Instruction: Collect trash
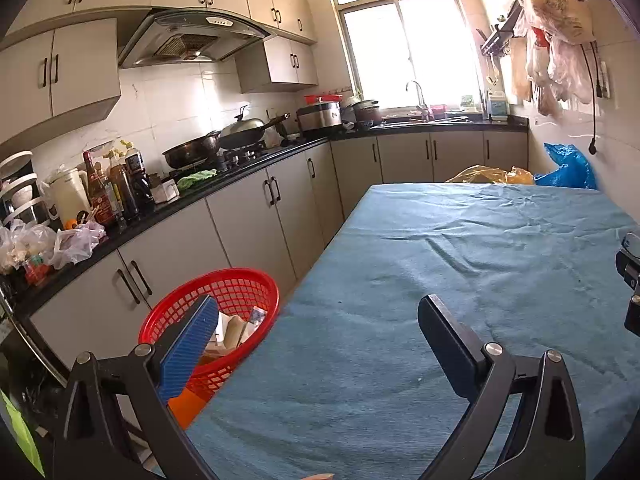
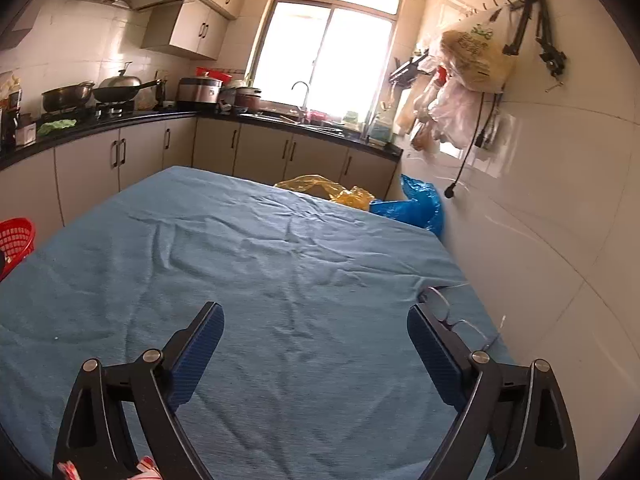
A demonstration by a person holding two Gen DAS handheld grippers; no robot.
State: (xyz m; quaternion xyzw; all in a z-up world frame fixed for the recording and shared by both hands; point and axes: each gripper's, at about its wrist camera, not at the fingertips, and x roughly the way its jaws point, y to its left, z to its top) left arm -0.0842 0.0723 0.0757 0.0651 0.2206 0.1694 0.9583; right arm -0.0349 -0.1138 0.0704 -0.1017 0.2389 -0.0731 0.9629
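Note:
A red mesh basket [image 1: 240, 286] stands beside the table's left edge and holds cartons and scraps of trash [image 1: 236, 326]. Its rim also shows at the left of the right wrist view [image 2: 14, 236]. My left gripper [image 1: 320, 320] is open and empty above the blue tablecloth [image 1: 460, 248], its left finger in front of the basket. My right gripper [image 2: 316, 324] is open and empty above the same cloth [image 2: 260, 260]. A pair of glasses [image 2: 452, 316] lies on the cloth by the right finger. A red-and-white scrap [image 2: 146, 466] shows at the bottom edge.
Yellow bag [image 1: 490, 174] and blue bag [image 1: 568, 168] sit beyond the table's far end. A black counter [image 1: 192, 196] with bottles, pans and plastic bags runs along the left. A tiled wall [image 2: 540, 220] with hanging bags borders the right.

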